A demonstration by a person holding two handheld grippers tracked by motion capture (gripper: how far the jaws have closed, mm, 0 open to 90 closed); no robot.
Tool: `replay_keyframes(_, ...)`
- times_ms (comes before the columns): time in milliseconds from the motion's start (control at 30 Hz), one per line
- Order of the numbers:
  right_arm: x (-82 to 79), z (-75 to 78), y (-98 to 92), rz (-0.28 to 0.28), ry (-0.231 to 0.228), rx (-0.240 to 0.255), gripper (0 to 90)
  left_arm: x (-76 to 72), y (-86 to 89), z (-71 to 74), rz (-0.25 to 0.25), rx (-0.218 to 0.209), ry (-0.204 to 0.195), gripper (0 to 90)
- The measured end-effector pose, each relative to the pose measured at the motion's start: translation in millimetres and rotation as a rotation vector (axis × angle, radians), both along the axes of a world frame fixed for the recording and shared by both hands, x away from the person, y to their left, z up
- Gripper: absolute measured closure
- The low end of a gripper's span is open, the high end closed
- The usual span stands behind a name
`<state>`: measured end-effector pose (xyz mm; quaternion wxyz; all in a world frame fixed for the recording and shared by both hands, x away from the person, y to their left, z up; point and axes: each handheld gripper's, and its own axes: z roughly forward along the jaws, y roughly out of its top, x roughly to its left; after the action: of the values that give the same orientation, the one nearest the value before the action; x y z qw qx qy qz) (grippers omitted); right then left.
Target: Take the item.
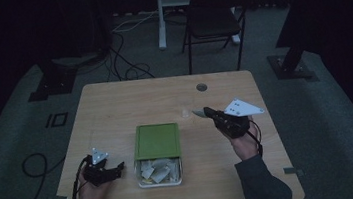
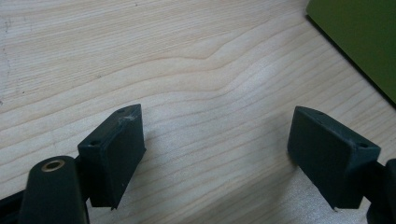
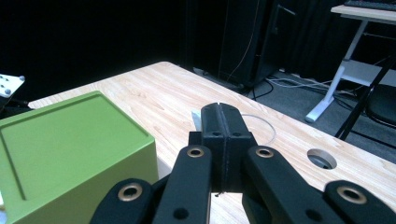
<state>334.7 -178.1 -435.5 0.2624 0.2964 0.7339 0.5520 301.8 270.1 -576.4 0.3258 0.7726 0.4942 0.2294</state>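
Resting low on the pale wooden desk (image 1: 115,106), the left hand-held gripper (image 1: 114,171) stands apart, the green lidded box of paper scraps (image 1: 156,141) just right; swinging could knock it. The right hand-held gripper (image 3: 223,122), beyond, is pressed together, apparently pinching a small clear scrap (image 3: 196,119) that might slip.

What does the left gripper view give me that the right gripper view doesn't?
Left gripper view alone: its two fingers spread wide apart over bare tabletop, nothing between them. Right gripper view alone: its fingers pressed together, a small white piece just past them, the round hole in the table, and the floor with a desk frame behind. Both: the wooden table and the green lid.
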Motion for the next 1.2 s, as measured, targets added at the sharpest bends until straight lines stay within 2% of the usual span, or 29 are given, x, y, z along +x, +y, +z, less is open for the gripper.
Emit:
replay_keyframes(600, 19.1, -5.0, 6.2, -0.019, 0.020, 0.005, 90.0, 0.1, 0.0, 0.1, -0.001, 0.002, 0.000, 19.6)
replay_keyframes(833, 26.5, -7.1, 11.9, -0.027, 0.020, -0.014, 90.0, 0.1, -0.1, -0.1, 0.000, 0.001, -0.002, 19.6)
replay_keyframes(1200, 36.1, -4.0, 15.8, -0.041, 0.016, -0.013, 90.0, 0.2, 0.0, -0.1, 0.000, 0.001, -0.002, 19.6)
